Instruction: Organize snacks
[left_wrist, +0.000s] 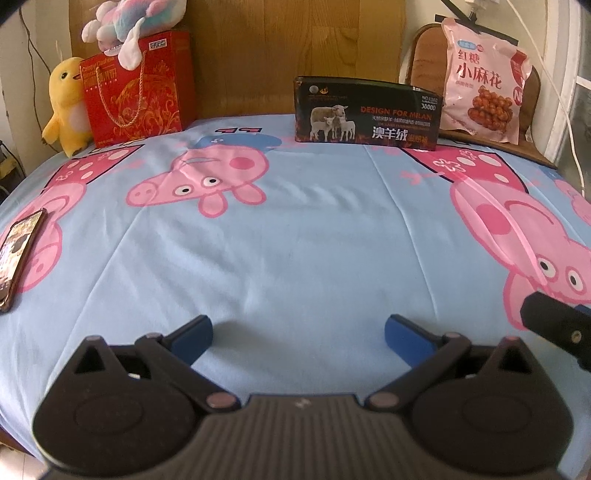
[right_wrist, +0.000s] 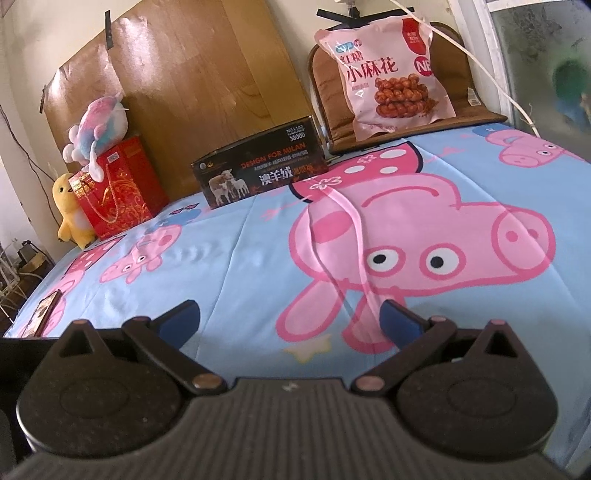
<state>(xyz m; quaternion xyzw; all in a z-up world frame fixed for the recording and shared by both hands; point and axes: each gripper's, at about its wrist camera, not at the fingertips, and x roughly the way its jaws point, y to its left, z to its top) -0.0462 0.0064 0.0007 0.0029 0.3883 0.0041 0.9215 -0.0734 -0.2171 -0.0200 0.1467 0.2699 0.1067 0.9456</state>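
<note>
A pink snack bag (left_wrist: 482, 79) leans upright on a brown cushion at the far right of the bed; it also shows in the right wrist view (right_wrist: 388, 74). A black box (left_wrist: 365, 109) printed with sheep stands at the far middle, open at the top in the right wrist view (right_wrist: 258, 166). My left gripper (left_wrist: 298, 338) is open and empty, low over the blue cartoon-pig sheet (left_wrist: 295, 240), far from both. My right gripper (right_wrist: 290, 319) is open and empty over the sheet (right_wrist: 240, 258). Part of the right gripper shows at the left view's right edge (left_wrist: 557, 326).
A red gift bag (left_wrist: 136, 96) stands far left with a pastel plush toy (left_wrist: 129, 22) on top and a yellow plush chick (left_wrist: 68, 107) beside it. A phone (left_wrist: 18, 254) lies at the left edge of the bed. A wooden headboard (left_wrist: 295, 48) backs the bed.
</note>
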